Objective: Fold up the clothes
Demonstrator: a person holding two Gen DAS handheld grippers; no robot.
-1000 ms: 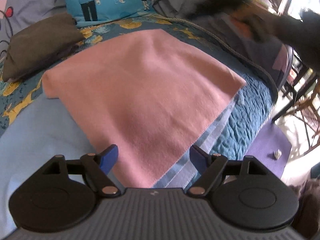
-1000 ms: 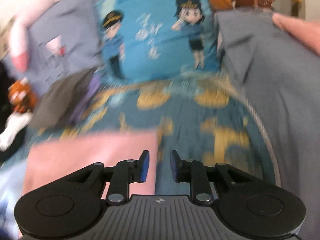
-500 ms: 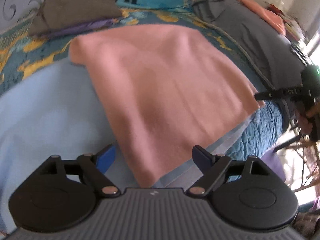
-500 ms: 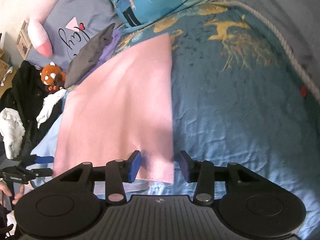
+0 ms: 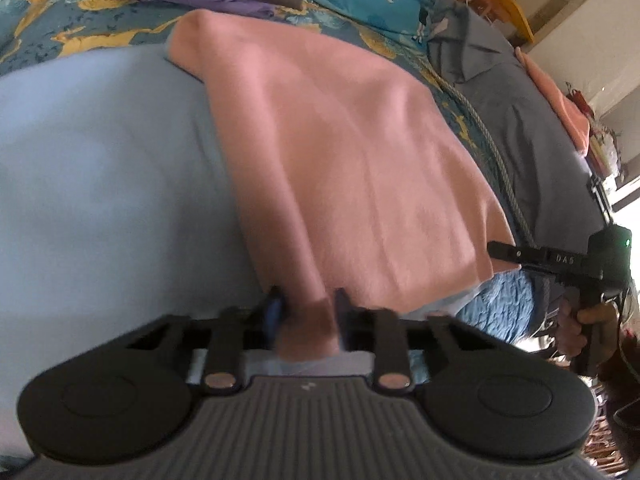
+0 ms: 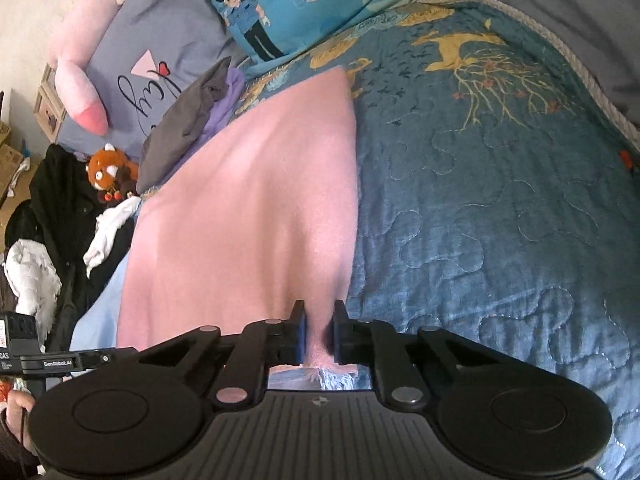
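On bed quilt (image 6: 500,208), over light blue sheet (image 5: 100,168): pink cloth (image 5: 340,152) spread flat, ready for folding. Near corners pinched, one per gripper, likely to carry that edge over in one fold. Left gripper (image 5: 307,312) and right gripper (image 6: 318,330) closing on bunched fabric; both pitched downward, well apart.

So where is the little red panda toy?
In the right wrist view, the red panda toy sits at the left, beside the black clothes, below the purple pillow.

The pink cloth's (image 5: 344,168) 2 near corners sit hidden between the jaws.
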